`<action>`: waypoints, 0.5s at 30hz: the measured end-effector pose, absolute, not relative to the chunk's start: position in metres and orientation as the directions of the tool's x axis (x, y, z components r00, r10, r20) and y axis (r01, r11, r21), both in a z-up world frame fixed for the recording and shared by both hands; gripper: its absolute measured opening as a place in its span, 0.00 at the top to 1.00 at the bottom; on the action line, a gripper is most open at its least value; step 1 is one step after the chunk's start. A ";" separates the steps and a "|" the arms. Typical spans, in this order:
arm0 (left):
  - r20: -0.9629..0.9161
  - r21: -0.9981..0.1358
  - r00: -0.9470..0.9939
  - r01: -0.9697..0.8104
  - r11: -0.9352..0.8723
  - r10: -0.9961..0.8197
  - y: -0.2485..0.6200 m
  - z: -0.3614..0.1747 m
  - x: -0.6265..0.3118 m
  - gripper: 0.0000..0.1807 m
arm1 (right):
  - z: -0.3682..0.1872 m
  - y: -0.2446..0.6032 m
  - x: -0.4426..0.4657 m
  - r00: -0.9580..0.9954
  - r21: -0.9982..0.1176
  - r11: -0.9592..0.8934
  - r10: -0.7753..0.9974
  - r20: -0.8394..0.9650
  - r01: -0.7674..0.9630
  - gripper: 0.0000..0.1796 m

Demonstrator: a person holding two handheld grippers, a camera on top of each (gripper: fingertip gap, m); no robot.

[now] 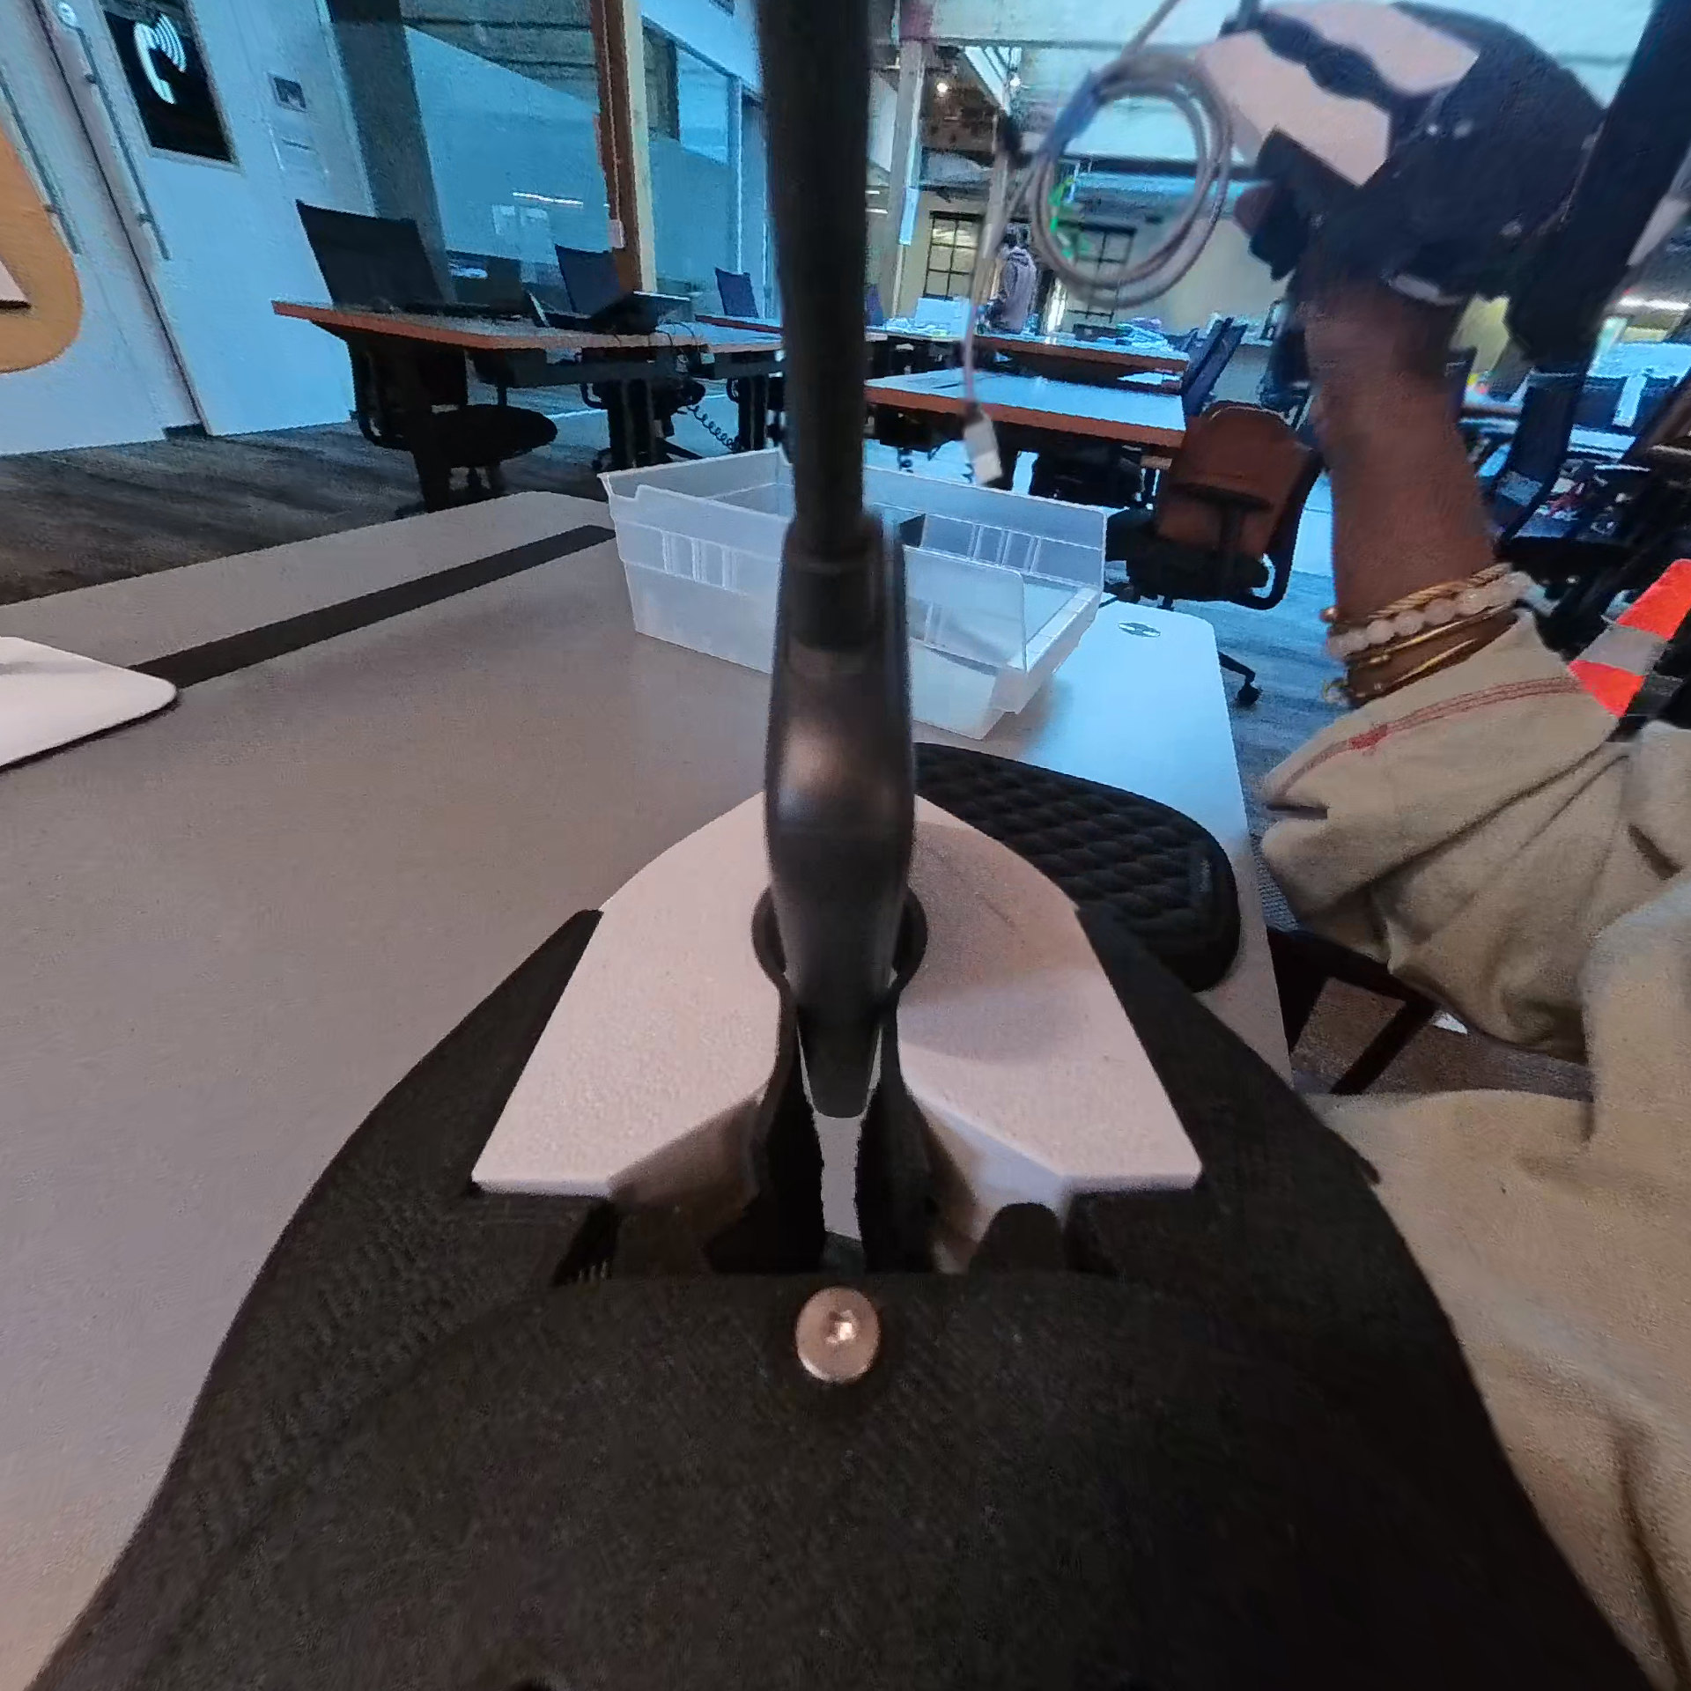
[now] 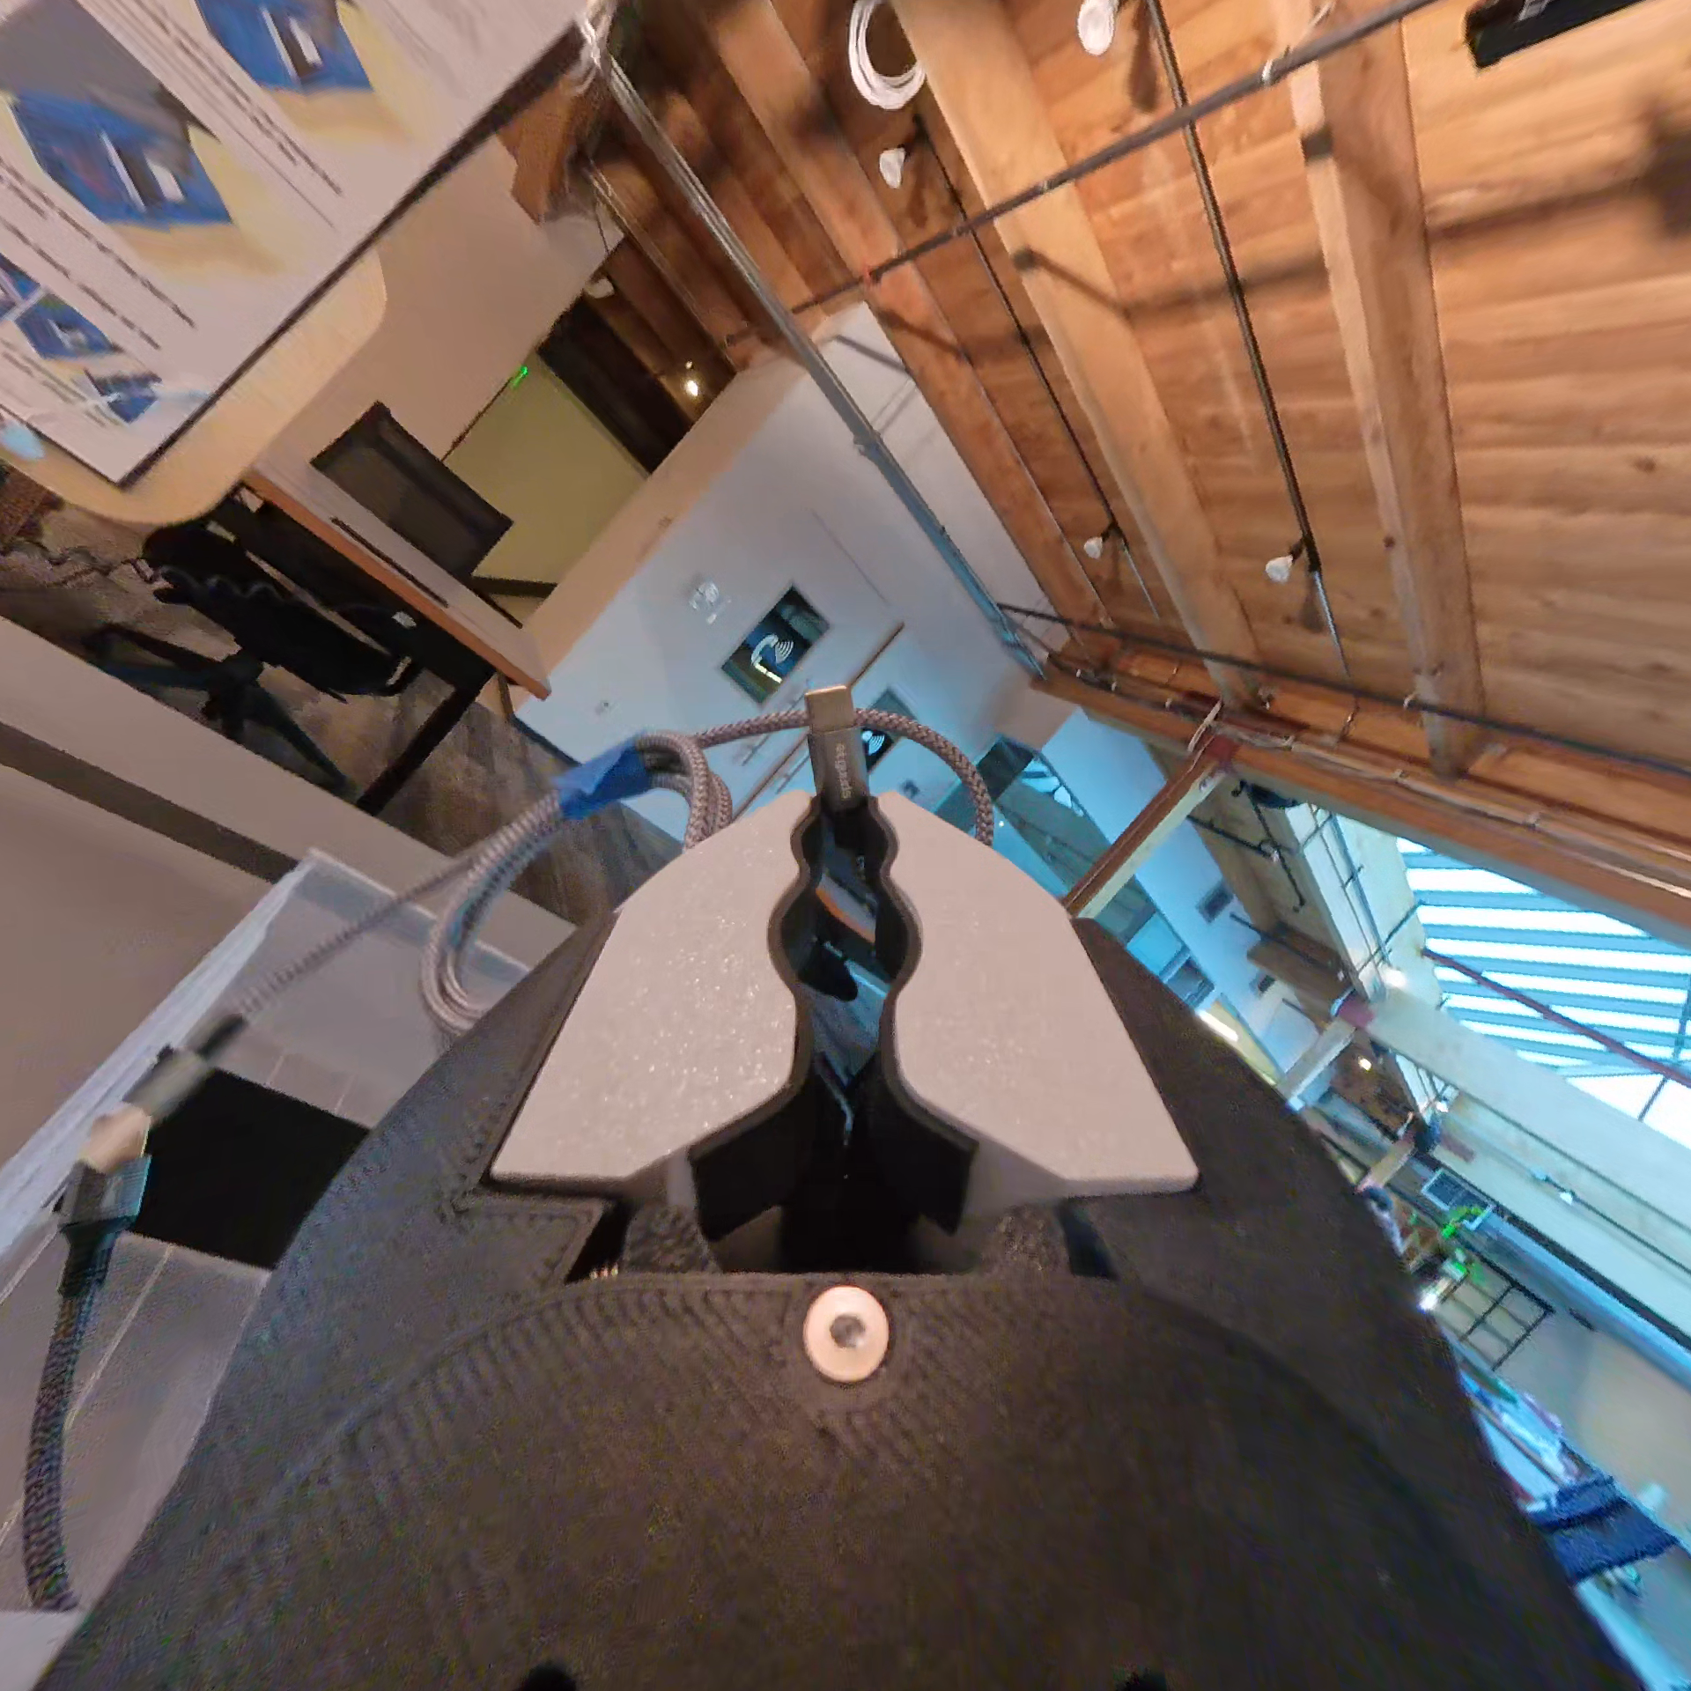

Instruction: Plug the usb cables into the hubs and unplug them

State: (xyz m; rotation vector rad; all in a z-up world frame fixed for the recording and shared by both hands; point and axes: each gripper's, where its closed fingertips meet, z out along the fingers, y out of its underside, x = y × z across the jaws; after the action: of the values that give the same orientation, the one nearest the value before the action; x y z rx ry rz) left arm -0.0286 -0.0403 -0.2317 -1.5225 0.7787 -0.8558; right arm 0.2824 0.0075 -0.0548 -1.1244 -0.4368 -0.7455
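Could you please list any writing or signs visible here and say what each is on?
I won't quote writing; here is where it stands.
USB plug in the right gripper: a printed word along its housing.
Wall posters: text lines, blurred.
Door sign: a white pictogram, no words.
Dark plug in the left gripper: none visible.

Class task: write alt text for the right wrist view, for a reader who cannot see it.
The right gripper, tilted up toward a wooden ceiling, is shut on the plug of a grey braided USB cable. The cable loops left, bound with blue tape, above a clear plastic bin.
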 end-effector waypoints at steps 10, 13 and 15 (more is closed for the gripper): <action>0.142 -0.990 0.508 0.051 -0.135 -0.849 -0.037 -0.228 -0.031 0.93 | -0.187 0.068 0.317 0.915 -0.916 0.002 -0.025 0.402 0.402 0.95; 0.171 -0.985 0.500 0.084 -0.149 -0.849 -0.036 -0.225 -0.032 0.93 | -0.249 0.074 0.340 0.971 -0.929 -0.298 -0.026 0.239 0.220 0.83; 0.190 -0.982 0.494 0.104 -0.160 -0.848 -0.036 -0.224 -0.032 0.93 | -0.258 0.069 0.346 0.971 -0.919 -0.344 -0.070 0.230 0.193 0.71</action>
State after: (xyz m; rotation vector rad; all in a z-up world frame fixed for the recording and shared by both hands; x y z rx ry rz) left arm -0.0322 -0.0358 -0.2243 -1.4992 0.6787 -0.9602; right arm 0.3459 0.0692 -0.2577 -1.9034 -0.0891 -0.2702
